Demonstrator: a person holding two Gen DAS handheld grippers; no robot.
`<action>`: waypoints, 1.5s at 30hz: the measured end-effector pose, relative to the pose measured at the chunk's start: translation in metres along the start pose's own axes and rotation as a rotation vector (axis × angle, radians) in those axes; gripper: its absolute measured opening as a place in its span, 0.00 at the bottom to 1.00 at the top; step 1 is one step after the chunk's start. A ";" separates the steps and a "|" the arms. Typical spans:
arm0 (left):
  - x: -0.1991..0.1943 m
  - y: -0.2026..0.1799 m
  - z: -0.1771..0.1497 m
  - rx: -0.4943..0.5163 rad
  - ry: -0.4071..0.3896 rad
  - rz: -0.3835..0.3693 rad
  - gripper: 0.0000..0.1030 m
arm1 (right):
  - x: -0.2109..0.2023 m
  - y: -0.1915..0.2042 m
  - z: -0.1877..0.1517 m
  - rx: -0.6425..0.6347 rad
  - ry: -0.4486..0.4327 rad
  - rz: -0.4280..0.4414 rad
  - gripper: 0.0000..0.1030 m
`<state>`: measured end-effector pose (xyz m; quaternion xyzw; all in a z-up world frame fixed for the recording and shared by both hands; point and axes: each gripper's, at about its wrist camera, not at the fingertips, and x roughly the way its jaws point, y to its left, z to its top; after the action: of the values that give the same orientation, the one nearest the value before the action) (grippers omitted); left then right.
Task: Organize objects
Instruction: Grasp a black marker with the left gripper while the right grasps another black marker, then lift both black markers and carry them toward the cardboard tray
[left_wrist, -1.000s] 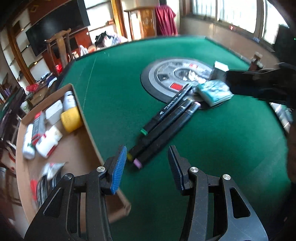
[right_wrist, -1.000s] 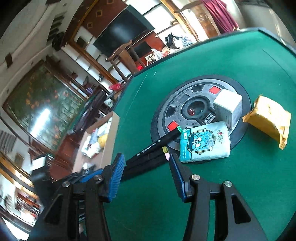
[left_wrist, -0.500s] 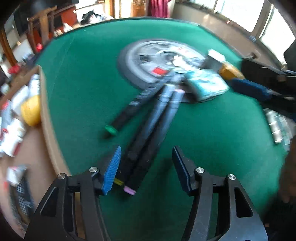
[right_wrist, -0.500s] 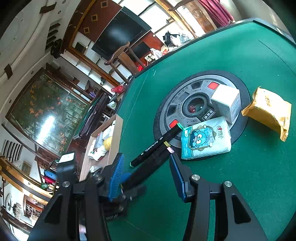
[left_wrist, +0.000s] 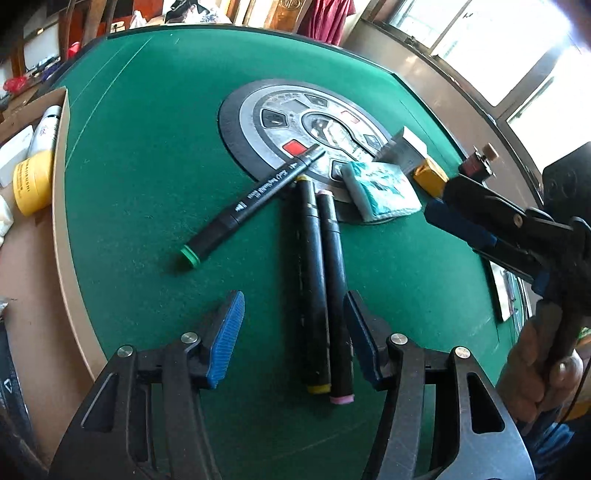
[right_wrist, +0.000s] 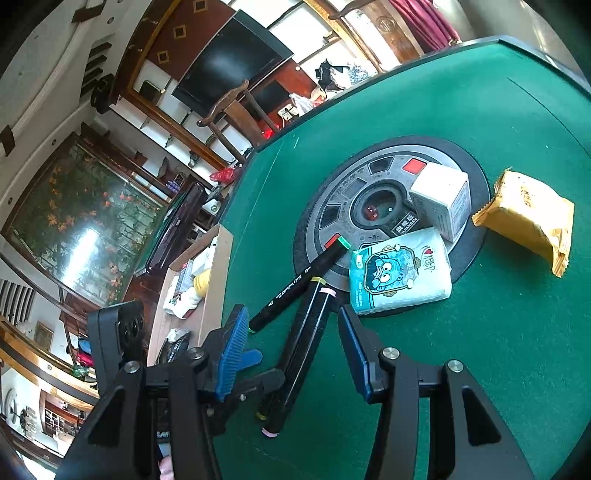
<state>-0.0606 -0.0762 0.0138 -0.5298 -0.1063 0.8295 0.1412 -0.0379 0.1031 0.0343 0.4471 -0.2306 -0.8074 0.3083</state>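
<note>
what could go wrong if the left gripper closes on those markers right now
1. The left gripper straddles two markers lying side by side, the yellow-capped marker and the pink-capped marker. Its jaws have just been closing slightly and no pad presses yet; a squeeze may catch both, or pinch one and roll the other away.
2. The green-capped marker crosses close to their far ends, so lifting might drag it.

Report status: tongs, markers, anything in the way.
Left tongs open, just been closing, straddling the yellow-capped marker and pink-capped marker. Right tongs open, empty. Green-capped marker lies apart, angled. Nothing blocking.
</note>
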 end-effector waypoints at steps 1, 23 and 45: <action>0.000 0.000 0.002 0.007 0.000 0.016 0.47 | 0.000 -0.001 0.000 0.002 0.000 0.000 0.49; -0.022 0.001 -0.050 0.045 -0.120 0.337 0.14 | 0.039 0.050 -0.036 -0.310 0.118 -0.262 0.48; -0.014 -0.009 -0.045 0.041 -0.163 0.386 0.15 | 0.048 0.043 -0.042 -0.439 0.128 -0.386 0.13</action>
<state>-0.0127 -0.0717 0.0098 -0.4686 0.0031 0.8832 -0.0187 -0.0089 0.0350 0.0132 0.4554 0.0588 -0.8518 0.2522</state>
